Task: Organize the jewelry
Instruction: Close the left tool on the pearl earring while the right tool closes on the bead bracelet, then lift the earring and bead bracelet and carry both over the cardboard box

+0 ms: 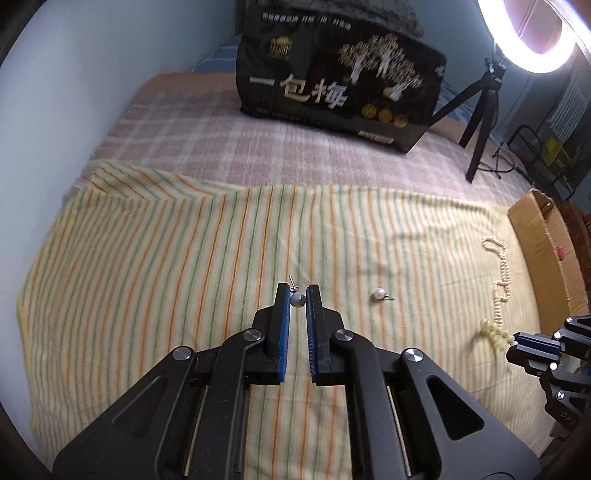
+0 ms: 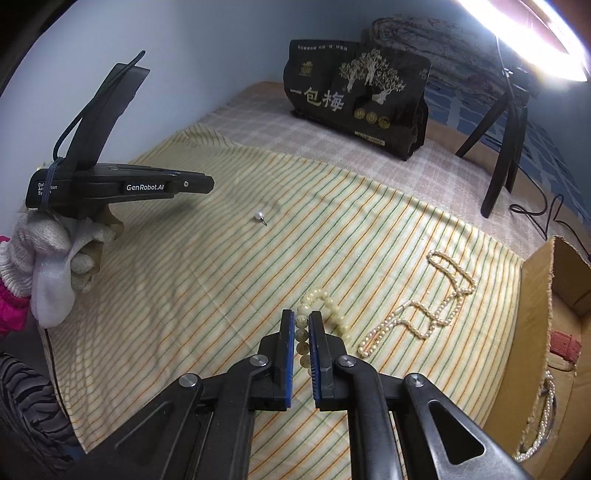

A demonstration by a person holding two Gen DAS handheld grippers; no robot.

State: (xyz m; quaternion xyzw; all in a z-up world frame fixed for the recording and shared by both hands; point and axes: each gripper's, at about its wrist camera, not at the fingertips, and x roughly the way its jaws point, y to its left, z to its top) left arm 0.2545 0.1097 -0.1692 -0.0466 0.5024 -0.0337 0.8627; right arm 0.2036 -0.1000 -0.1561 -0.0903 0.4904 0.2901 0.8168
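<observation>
On the far left of the right wrist view we see a white-gloved hand with a pink cuff gripping the handle of the left gripper. In its own camera, the blue pads are drawn in tight on a pearl stud earring: the pearl sits between the fingertips and its thin post juts up and to the left past the left finger. The fingers stand slightly apart only by the width of the pearl.

Just to the right, a second pearl stud earring lies alone on the yellow striped cloth, its post pointing right, apart from both grippers.

Further right we find the right gripper, also closed in, its pads pinching a cream bead bracelet. Several large beads run in a line between the two fingers, and the rest of the loop curls out ahead and to the right of the tips on the cloth.

Right of that, a long pearl necklace lies loosely looped on the striped cloth, untouched and near the cloth's right edge.

At the far right stands an open cardboard box, with another strand of small pearls hanging at its side.

Behind everything, a black printed bag stands on the checked blanket, with a tripod and ring light to its right.
</observation>
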